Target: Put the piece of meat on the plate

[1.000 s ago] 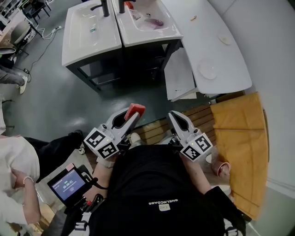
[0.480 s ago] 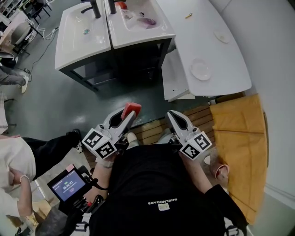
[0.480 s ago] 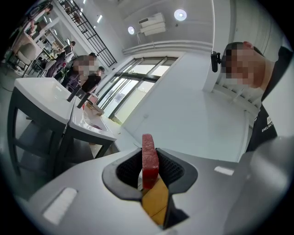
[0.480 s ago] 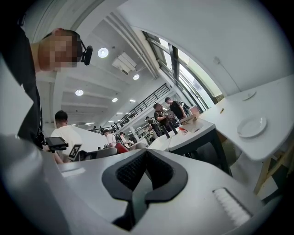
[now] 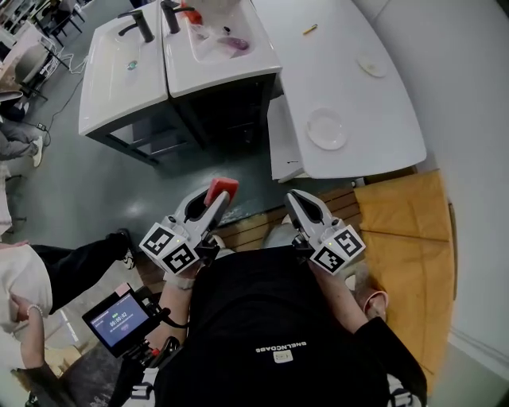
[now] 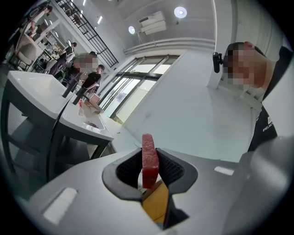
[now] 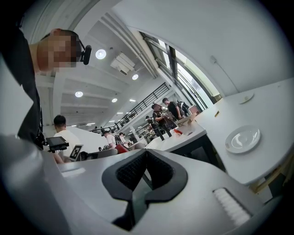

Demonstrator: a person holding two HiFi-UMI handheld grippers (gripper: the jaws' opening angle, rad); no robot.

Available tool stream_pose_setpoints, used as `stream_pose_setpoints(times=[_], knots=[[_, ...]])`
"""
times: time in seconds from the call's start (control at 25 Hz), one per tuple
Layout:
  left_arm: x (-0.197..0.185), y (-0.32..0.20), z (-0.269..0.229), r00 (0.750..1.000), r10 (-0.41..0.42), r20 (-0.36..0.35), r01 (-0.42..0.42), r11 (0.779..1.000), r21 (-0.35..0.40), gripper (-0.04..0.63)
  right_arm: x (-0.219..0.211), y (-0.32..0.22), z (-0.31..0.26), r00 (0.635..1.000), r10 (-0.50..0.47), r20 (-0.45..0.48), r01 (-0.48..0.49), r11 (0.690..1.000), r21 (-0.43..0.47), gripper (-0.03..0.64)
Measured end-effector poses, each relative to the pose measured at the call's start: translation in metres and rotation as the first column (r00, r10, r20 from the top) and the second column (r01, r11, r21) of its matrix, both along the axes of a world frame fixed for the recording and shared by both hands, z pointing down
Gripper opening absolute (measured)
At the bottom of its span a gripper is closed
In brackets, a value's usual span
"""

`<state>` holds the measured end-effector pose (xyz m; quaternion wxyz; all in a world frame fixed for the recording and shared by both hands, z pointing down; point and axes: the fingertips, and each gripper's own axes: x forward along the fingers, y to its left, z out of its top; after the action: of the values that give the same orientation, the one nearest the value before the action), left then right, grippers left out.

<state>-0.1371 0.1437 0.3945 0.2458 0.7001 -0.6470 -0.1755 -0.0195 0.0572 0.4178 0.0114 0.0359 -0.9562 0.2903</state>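
Overhead: left gripper (image 5: 222,195) clamped on piece of meat (image 5: 221,187), right gripper (image 5: 296,198) alongside; white table (image 5: 374,111) and plate (image 5: 327,129) sit closer than a second ago. Left gripper view: pads (image 6: 130,168) pinch the meat upright. Right gripper view: jaws together, empty; plate ahead on the table.

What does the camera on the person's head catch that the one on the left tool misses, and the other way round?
Only the head view shows the right tool, the white plate and a small handheld screen. Only the left gripper view shows the ceiling lamps, the tall windows, and the black pads pinching the piece of meat, seen edge-on. Both show the left tool, that red meat and the sinks.
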Motion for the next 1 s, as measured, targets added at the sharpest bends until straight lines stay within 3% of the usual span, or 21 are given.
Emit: stream_pose_setpoints(times=[0.76,1.0], knots=[[0.038,-0.109,0.010,0.999,-0.024,0.024,0.025,0.999,-0.025,0.109,0.035,-0.112,0.013,0.999,-0.046,0.016,0.046,0.999,-0.019,0.003],[0.069,-0.149,0.028,0.999,-0.026,0.027,0.027,0.999,-0.041,0.109,0.062,-0.151,0.031,0.998,-0.067,0.010,0.067,0.997,-0.023,0.003]])
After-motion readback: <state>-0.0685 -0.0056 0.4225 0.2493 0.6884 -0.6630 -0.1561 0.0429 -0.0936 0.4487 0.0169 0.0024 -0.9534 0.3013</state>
